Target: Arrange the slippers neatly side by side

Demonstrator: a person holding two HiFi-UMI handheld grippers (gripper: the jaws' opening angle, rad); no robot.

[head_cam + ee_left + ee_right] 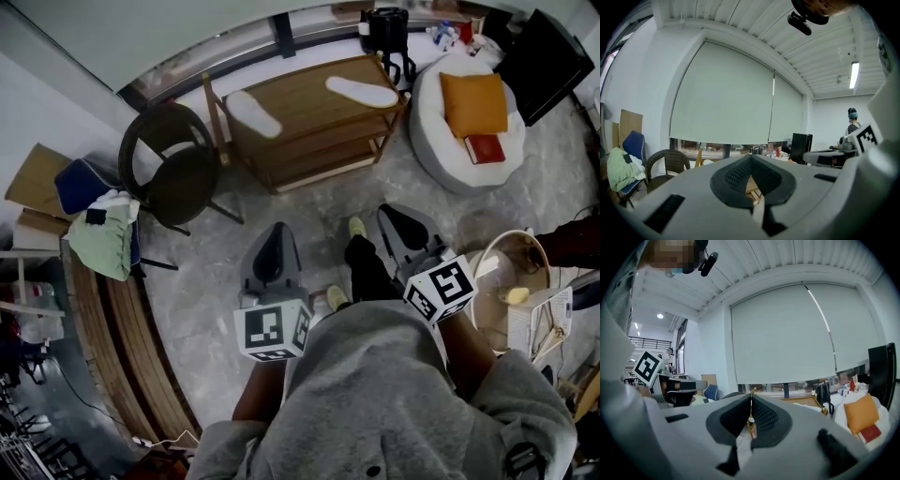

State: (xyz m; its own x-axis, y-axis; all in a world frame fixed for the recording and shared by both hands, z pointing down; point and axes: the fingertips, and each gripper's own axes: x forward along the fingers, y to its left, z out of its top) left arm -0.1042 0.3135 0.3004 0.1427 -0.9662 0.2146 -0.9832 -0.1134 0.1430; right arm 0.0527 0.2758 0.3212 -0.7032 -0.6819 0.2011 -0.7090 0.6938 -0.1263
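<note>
Two white slippers lie apart on the top of a low wooden rack [309,117]: one [253,113] at its left end, the other [362,91] at its right end, both angled differently. My left gripper [279,228] is held over the floor in front of the rack, jaws shut with nothing between them. My right gripper [386,211] is level with it to the right, also shut and empty. In the left gripper view the dark pads [740,174] meet at the tip, and in the right gripper view the pads [764,417] are pressed together too. Both grippers point toward the rack and window.
A dark wicker chair [173,169] stands left of the rack. A white beanbag [441,141] with an orange cushion [473,101] and a red book [485,148] sits to the right. A black bag [384,28] is behind the rack. A round fan [506,272] is near my right side.
</note>
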